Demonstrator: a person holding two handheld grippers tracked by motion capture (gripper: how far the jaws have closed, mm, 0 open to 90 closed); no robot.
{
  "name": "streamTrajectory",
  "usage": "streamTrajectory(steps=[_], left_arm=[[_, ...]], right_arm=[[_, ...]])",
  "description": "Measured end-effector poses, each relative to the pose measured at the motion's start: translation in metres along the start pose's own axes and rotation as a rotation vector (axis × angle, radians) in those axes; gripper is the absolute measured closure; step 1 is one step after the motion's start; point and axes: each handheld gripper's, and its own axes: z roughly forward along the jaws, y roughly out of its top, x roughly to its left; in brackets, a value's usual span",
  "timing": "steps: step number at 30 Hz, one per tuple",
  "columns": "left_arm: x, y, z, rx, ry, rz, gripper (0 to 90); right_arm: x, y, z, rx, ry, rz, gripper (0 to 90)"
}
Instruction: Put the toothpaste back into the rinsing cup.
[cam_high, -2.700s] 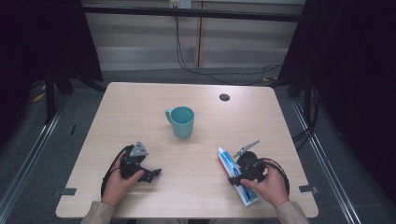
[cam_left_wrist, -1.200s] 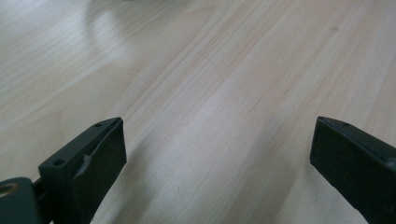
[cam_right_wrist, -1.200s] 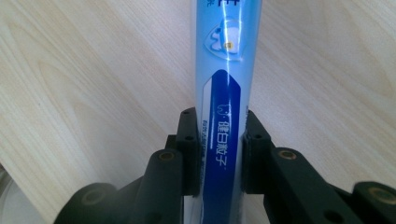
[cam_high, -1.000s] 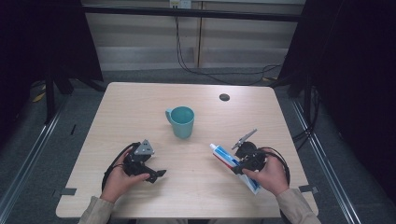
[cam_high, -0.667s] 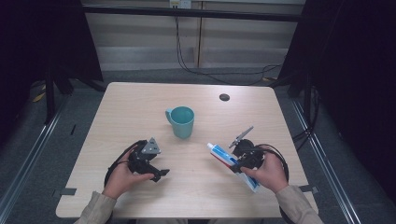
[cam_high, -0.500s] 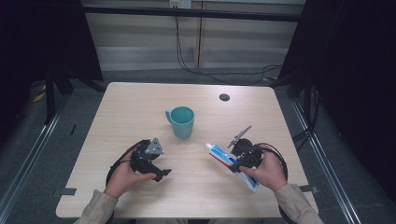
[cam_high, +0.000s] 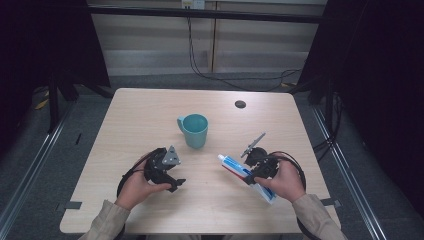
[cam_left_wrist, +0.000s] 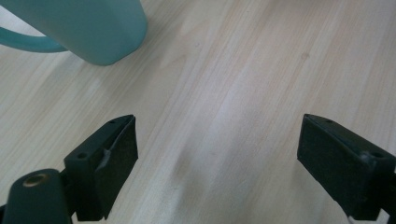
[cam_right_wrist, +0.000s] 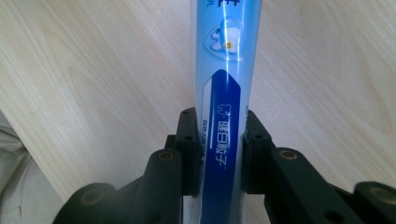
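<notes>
A blue-and-white toothpaste tube (cam_high: 234, 167) is held in my right gripper (cam_high: 256, 173), shut on the tube's middle, at the table's front right. In the right gripper view the tube (cam_right_wrist: 226, 56) runs up between the black jaws of my right gripper (cam_right_wrist: 218, 140) over the wood. A teal mug (cam_high: 194, 130) stands upright in the middle of the table. My left gripper (cam_high: 174, 180) hovers front left of the mug. Its jaws have just been closing but stand wide apart with only bare wood between them. In the left gripper view the left gripper (cam_left_wrist: 217, 140) points towards the mug (cam_left_wrist: 84, 28) at the upper left.
The light wooden table (cam_high: 140, 115) has a small dark round spot (cam_high: 240, 104) near its far edge. Black cables (cam_high: 215, 75) hang behind the table. Dark curtains and floor rails flank both sides.
My left hand has shifted right, towards the mug. My right gripper has carried the toothpaste tube left and a little away from the front edge.
</notes>
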Motion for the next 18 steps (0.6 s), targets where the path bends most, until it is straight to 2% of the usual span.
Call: streamTrajectory(steps=[7,8,10,18], left_arm=[[-0.002,0.01,-0.001,0.0,0.01,0.03,12.8],[-0.003,0.012,0.0,-0.002,0.013,0.035,13.0],[-0.004,0.018,0.0,0.003,0.017,0.055,13.4],[-0.007,0.03,0.0,0.014,0.019,0.091,14.0]], right_arm=[[0.002,0.006,0.002,0.012,0.0,-0.022,73.9],[0.003,0.007,0.002,0.016,0.0,-0.014,73.9],[0.003,0.009,0.002,0.013,0.002,-0.04,73.9],[0.006,0.015,0.002,0.023,0.007,-0.049,73.9]])
